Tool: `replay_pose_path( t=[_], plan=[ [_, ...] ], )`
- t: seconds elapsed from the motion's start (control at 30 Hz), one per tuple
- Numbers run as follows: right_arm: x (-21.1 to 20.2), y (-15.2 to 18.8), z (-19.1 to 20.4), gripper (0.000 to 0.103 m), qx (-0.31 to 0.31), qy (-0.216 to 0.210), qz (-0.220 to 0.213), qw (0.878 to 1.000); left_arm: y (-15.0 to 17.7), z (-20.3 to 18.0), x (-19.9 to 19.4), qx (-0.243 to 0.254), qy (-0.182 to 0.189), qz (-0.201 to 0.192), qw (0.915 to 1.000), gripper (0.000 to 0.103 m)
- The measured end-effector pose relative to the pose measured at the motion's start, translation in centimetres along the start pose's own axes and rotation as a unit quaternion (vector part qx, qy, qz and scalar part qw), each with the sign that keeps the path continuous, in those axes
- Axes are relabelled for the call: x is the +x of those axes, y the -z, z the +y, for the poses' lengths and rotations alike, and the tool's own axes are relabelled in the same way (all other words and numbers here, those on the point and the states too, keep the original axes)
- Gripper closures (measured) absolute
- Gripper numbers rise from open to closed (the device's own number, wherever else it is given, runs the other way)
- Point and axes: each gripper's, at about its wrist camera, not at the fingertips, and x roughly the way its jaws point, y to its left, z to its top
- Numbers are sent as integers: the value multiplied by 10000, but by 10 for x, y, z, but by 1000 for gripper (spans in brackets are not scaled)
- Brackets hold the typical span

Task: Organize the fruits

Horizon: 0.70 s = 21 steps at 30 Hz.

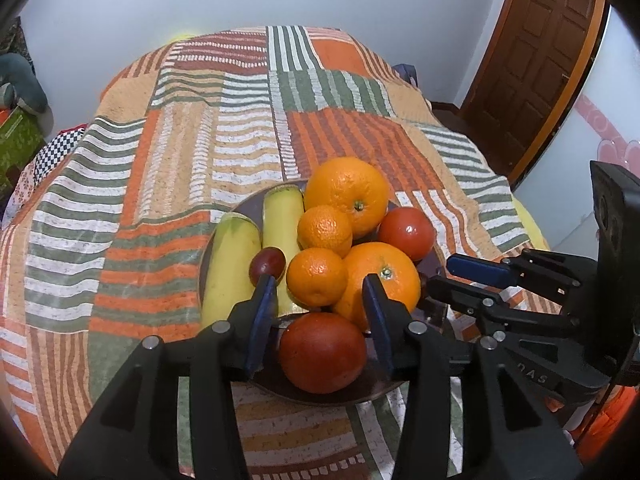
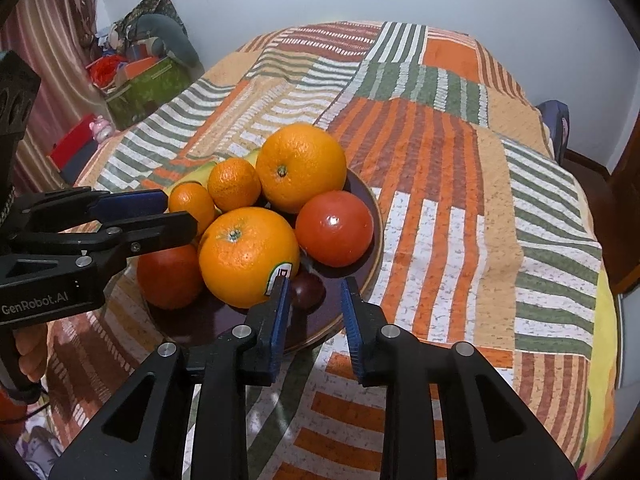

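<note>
A dark plate (image 1: 436,266) (image 2: 372,216) on the table holds two big oranges (image 1: 348,194) (image 2: 248,256), two mandarins (image 1: 316,276), two tomatoes (image 1: 322,352) (image 2: 334,228), two bananas (image 1: 230,260) and a dark plum (image 1: 267,263) (image 2: 308,288). My left gripper (image 1: 320,292) is open and empty, its fingers either side of the near tomato and above it. My right gripper (image 2: 314,292) is open and empty, its tips at the plate's near rim around the plum. Each gripper shows in the other's view, the right one (image 1: 452,272) and the left one (image 2: 180,212).
The round table wears a patchwork striped cloth (image 1: 180,160) (image 2: 460,200). A wooden door (image 1: 536,52) stands at the right. Boxes and clutter (image 2: 136,76) lie on the floor at the left by a curtain.
</note>
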Motion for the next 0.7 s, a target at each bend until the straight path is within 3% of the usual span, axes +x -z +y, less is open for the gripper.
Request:
replay_pose_path(
  t=[0.37,0.57,0.7],
  plan=[
    [-78,-15,12,79,-43,117,-918,9957,-5,-4,-85,-83,-178,-909,9957,58],
    [-143,-18,30,79,-109,128,-1728,9848,1,-19,-160,-35,-448,-1822,9822,58],
    [-183,-14,47,79,-190,110,-2276,9735,11,-33,-210,-24,-605,-2473,9670,58]
  ],
)
